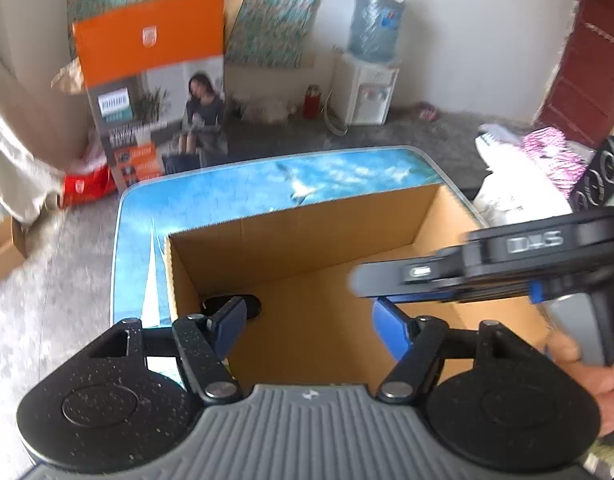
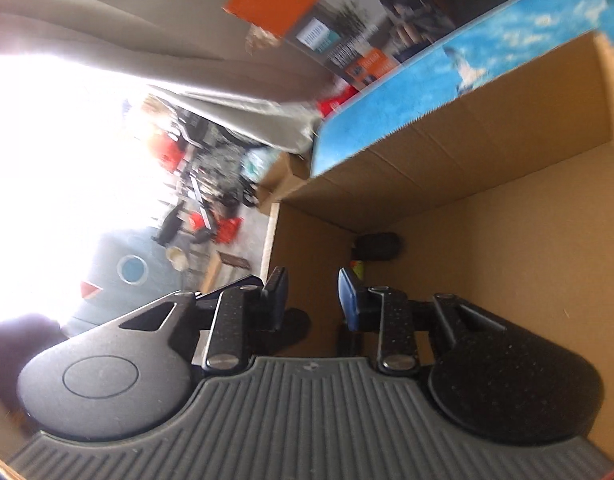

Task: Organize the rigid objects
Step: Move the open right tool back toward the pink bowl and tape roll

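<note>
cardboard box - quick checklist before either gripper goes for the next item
1. Left gripper empty, jaws apart: ok.
2. Right gripper empty, jaws apart: ok.
3. Cardboard box open, standing on the blue table: ok.
4. Black object down in the box's corner, clear of the left fingers: ok.
5. Grippers clear of each other: not ok, the right one crosses close over the box in the left wrist view.
6. Next item to pick: cannot tell, none in view.

Around your work area: room clutter
You have an orange appliance carton (image 1: 151,92) on the floor, a water dispenser (image 1: 367,92) by the wall, and a dark red door (image 1: 587,60) at right.
</note>
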The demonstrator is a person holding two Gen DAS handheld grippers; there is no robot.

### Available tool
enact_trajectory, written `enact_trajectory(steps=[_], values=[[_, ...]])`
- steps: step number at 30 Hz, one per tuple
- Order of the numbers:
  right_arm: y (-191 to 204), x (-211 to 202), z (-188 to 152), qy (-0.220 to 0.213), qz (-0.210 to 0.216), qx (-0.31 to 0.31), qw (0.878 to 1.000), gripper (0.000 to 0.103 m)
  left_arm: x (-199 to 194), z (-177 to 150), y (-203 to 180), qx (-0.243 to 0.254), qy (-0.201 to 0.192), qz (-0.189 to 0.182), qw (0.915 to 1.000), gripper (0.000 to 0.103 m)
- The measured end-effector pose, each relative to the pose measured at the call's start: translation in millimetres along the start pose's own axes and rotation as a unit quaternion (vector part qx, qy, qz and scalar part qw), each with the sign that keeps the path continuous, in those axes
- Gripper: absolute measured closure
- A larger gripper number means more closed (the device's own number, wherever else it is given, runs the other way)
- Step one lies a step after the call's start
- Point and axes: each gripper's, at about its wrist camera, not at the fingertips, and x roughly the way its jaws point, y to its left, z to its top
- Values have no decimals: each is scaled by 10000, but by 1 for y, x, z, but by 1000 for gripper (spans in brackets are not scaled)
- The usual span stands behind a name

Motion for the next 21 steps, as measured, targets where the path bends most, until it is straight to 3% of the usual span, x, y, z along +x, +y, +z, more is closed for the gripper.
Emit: enact_trajectory(steps=[5,9,14,19,21], values=[[0,-73,-32,-597,391,-176,9973,72,-39,-25,-18,166,-280,-65,9994,24],[-9,-120,-65,-1001,448,-310,9935,68,-54,-55,-31,173,-345,-204,9990,20],[-30,-156,-115,-1215,107,-368,9919,62,-55,-101,-43,81,-323,-356,9988,18],[-50,-158,-158,-1127,-372,-323,9924,61,-45,-143,-53,-74,-193,-382,9991,12],[-55,-150,-172,-993,-526,-305,9932,61,-48,-156,-64,223,-387,-202,9988,8]])
